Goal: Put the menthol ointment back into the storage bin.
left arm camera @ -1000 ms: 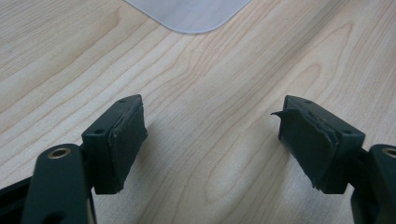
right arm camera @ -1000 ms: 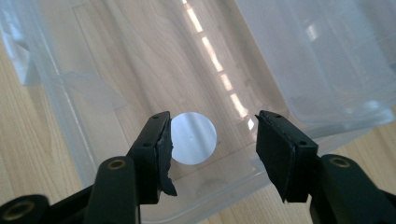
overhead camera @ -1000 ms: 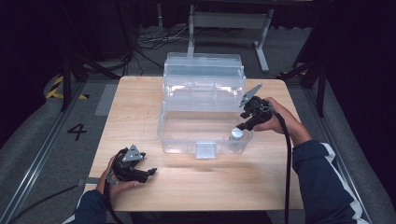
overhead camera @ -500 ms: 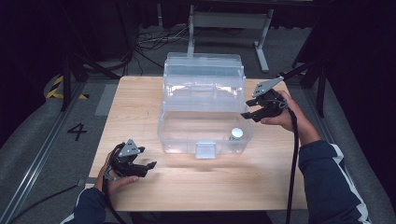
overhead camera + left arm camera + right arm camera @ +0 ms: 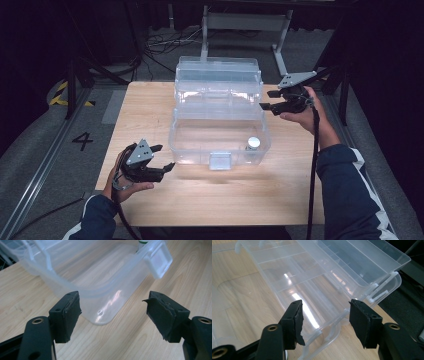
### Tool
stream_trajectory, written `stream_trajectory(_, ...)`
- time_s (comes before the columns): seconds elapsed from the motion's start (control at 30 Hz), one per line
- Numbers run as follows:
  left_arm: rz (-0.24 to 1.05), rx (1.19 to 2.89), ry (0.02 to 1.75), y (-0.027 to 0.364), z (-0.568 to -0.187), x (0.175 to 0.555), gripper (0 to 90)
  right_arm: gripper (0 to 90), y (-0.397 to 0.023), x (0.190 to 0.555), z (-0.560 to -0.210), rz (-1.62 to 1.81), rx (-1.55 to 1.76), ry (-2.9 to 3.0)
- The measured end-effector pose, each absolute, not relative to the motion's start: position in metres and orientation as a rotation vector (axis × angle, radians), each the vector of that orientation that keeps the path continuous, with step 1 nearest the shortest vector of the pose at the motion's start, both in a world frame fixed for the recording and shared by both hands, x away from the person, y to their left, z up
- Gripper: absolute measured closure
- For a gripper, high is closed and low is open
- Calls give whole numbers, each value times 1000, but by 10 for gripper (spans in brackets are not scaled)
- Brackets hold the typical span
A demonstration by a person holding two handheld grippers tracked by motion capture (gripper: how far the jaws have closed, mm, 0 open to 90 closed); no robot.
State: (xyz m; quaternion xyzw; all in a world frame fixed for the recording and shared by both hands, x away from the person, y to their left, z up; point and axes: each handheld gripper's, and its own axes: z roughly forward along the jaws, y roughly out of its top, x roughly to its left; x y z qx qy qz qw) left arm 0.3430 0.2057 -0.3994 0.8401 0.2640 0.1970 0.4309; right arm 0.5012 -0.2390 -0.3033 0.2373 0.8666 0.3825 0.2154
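Note:
A clear plastic box [image 5: 220, 145] stands open on the wooden table, its lid [image 5: 218, 80] tipped back behind it. Inside, at the front right corner, stands a small bottle with a white cap [image 5: 253, 143]. My right gripper [image 5: 266, 100] hovers open and empty at the right end of the lid. In the right gripper view its jaws [image 5: 327, 303] frame the lid's clear compartments [image 5: 324, 270]. My left gripper [image 5: 164, 157] is open and empty, just off the box's front left corner. The left gripper view looks past its jaws [image 5: 112, 296] at that corner [image 5: 100, 315] and the latch [image 5: 158, 261].
Bare wood of the table [image 5: 210, 200] lies in front of the box and to its left. The table's far edge sits close behind the lid. Beyond it are dark floor, cables and a metal stand [image 5: 245, 22].
My right gripper has risen and drawn back from above the bottle to the lid's right end. The left gripper has lifted a little. The bottle stays put in the box.

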Motion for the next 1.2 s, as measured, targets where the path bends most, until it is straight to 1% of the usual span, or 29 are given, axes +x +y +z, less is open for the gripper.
stream_trajectory(0.33,478,2099,596,186,-393,351,291,453,-238,509,-303,1074,681,2371)
stream_trajectory(0.4,469,2106,584,181,-393,354,318,453,-238,509,-302,1082,686,2369)
stream_trajectory(0.47,454,2111,573,176,-394,357,324,450,-238,511,-301,1083,692,2363)
stream_trajectory(0.53,452,2128,555,172,-394,361,364,447,-238,512,-300,1088,679,2362)
stream_trajectory(0.6,433,2143,551,168,-396,365,380,445,-237,515,-299,1093,686,2364)
stream_trajectory(0.63,427,2144,551,166,-397,367,409,444,-237,516,-298,1099,687,2360)
stream_trajectory(0.7,413,2160,547,164,-398,371,435,440,-236,519,-297,1107,700,2354)
stream_trajectory(0.73,402,2164,545,163,-399,372,467,440,-235,520,-297,1117,688,2354)
stream_trajectory(0.8,390,2168,538,161,-400,375,473,439,-233,521,-297,1104,684,2349)
stream_trajectory(0.87,372,2179,526,159,-401,378,507,436,-232,524,-298,1110,683,2360)
stream_trajectory(1.03,358,2206,507,152,-404,385,517,439,-229,530,-299,1133,689,2356)
stream_trajectory(1.2,331,2199,503,152,-406,391,592,442,-227,540,-303,1155,678,2356)
